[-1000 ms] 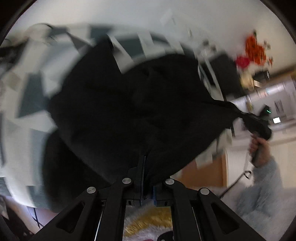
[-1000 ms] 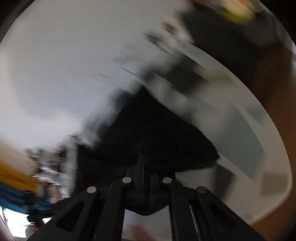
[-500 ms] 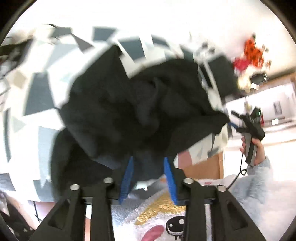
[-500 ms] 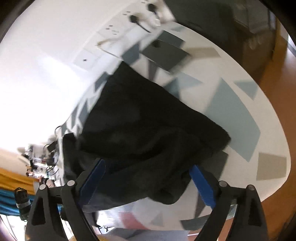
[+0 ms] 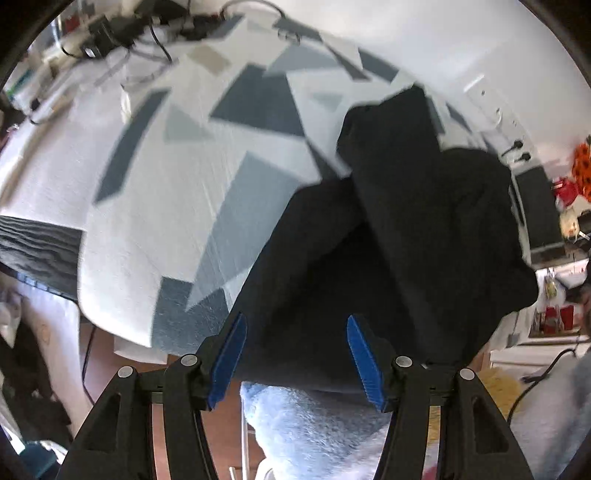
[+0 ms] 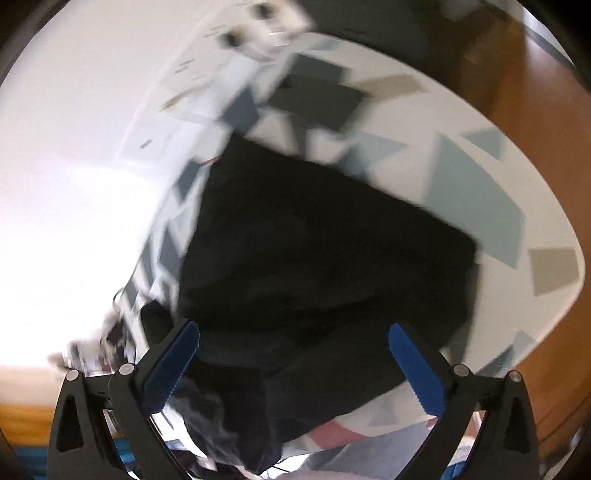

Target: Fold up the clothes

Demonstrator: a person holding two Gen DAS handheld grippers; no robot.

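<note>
A black garment (image 5: 399, 236) lies crumpled on a table covered by a white cloth with grey and blue shapes (image 5: 207, 155). Its near part hangs over the table's front edge. My left gripper (image 5: 295, 354) is open, its blue pads on either side of that hanging edge, holding nothing. In the right wrist view the same black garment (image 6: 317, 258) spreads over the cloth (image 6: 480, 192) with a fold draping down at the near edge. My right gripper (image 6: 291, 365) is wide open just in front of it, with nothing between its fingers.
Cables and plugs (image 5: 122, 26) lie at the table's far left. A dark slab (image 5: 37, 254) sits at the left edge. A person's fuzzy pale sleeve (image 5: 314, 424) is below the left gripper. Wooden floor (image 6: 546, 110) lies beyond the table on the right. Red and orange decorations (image 5: 580, 173) stand far right.
Both grippers were shut on the black garment a second ago and have opened, letting it drop onto the table. They have drawn back a little, and the left view has swung leftwards.
</note>
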